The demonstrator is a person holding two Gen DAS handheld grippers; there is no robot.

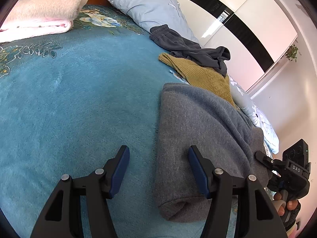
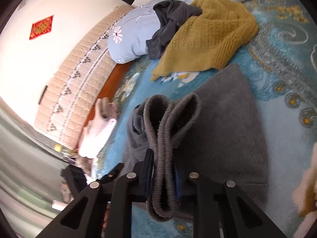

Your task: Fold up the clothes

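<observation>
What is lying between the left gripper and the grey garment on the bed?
Nothing visible. The left gripper is open above the teal blanket, one finger already over the grey garment, its edge showing between the fingers. The mustard sweater lies farther back. The right gripper is shut on the garment's ribbed hem.

Grey sweater (image 1: 200,130), mustard knit (image 1: 206,77), teal floral blanket (image 1: 79,99).

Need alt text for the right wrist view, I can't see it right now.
The right gripper is shut on the ribbed hem of a grey sweater lying on a blue floral blanket. Beyond lie a mustard knit sweater and dark grey trousers against a pale blue pillow.
</observation>
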